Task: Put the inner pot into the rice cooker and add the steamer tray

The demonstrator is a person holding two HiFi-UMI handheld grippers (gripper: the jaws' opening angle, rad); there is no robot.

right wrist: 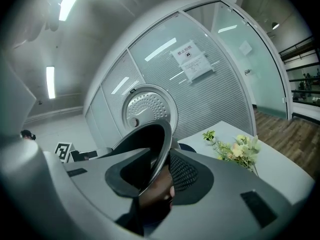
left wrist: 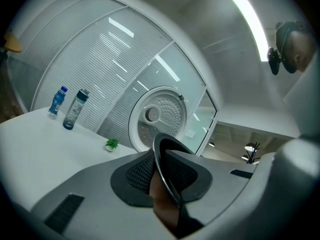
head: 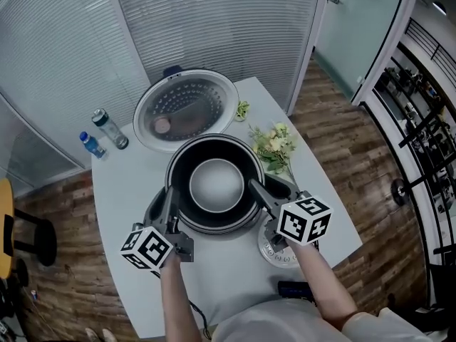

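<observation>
White table (head: 235, 291) in a glass-walled room, seen from my head view. Rice cooker (head: 187, 107) at upper centre of frame, lid thrown open toward the blinds. Two bottles (head: 103, 134) at upper left, flowers (head: 274, 147) to the right of the cooker.

Inner pot (head: 216, 184) sits at frame centre, in front of the lid and over the cooker's opening. I cannot tell whether it is fully seated.

Left gripper (head: 173, 209) pinches the pot's rim on the left side and right gripper (head: 256, 189) pinches it on the right. Each gripper view shows the thin rim edge-on between the ribbed pads, pads pressed on it.

Handling judgement: rigid metal, dark slick coating inside, probably moderate weight. The rim is the only real purchase, and opposite grips keep it level. A tilt could let it slide.

Round pale item at lower right, partly under the right gripper: possibly the steamer tray (head: 279, 254), likely light, also best taken at its edge.
</observation>
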